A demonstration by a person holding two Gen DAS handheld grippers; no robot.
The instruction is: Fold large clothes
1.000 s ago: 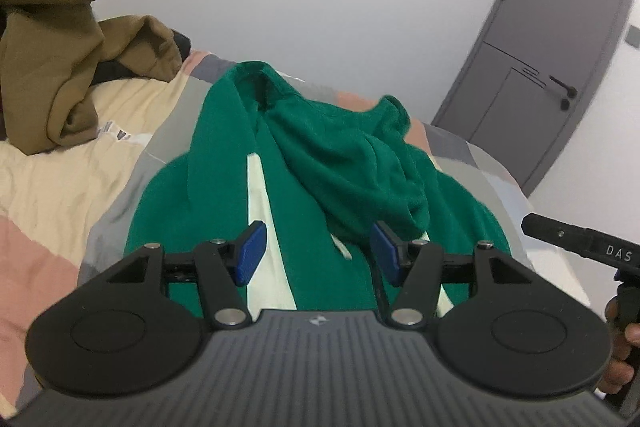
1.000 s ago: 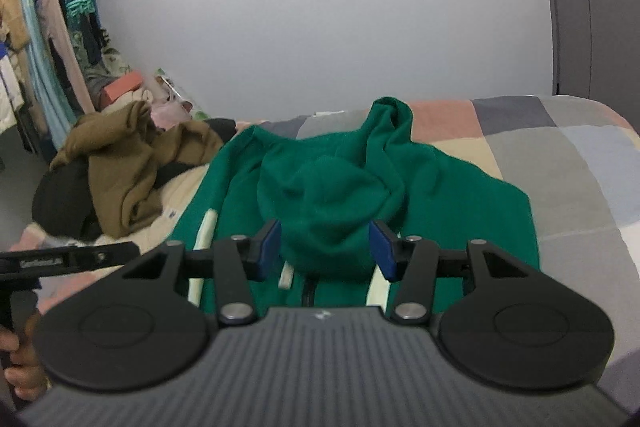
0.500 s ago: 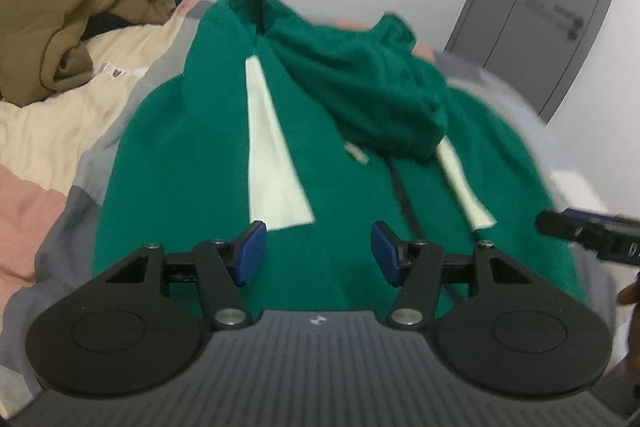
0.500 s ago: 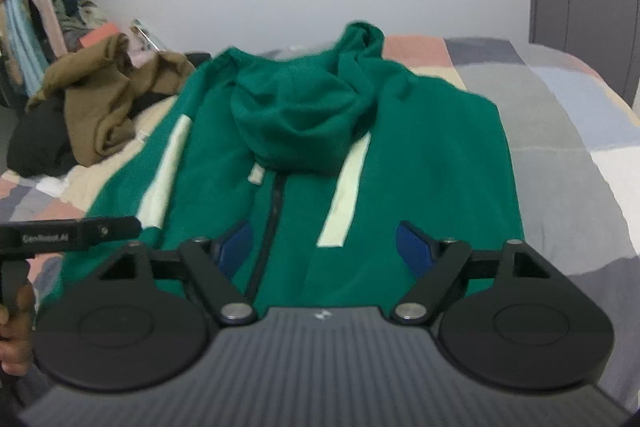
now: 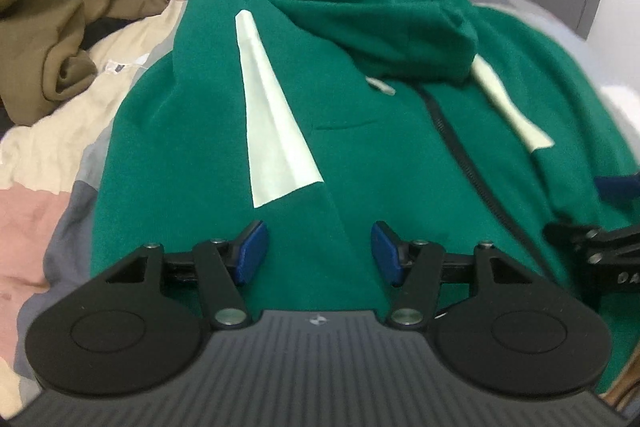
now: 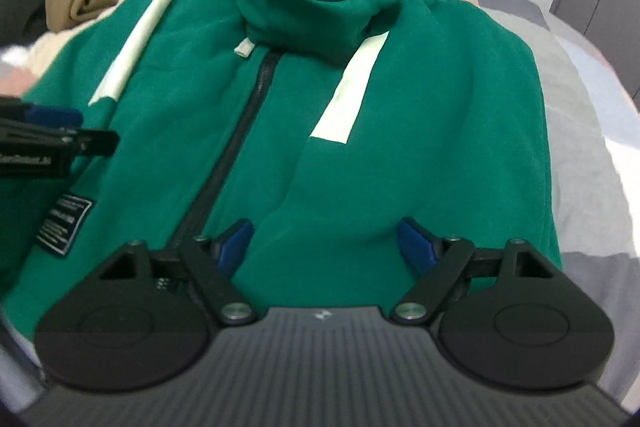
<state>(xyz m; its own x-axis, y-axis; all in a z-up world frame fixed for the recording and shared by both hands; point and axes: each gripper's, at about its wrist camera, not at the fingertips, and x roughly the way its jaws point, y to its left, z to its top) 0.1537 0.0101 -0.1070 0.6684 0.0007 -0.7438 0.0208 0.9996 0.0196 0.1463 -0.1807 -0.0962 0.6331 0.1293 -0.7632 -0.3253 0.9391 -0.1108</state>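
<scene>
Your left gripper (image 5: 318,251) is held low and level, its blue-padded fingers (image 5: 250,251) spread apart with nothing between them. Your right gripper (image 6: 324,247) sits alongside it, jaws spread wider still and likewise holding nothing. Each gripper's tip shows at the edge of the other's view, the two close together.

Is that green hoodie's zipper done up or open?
Done up: on the green hoodie, the dark zipper runs closed, front panels meeting.
</scene>
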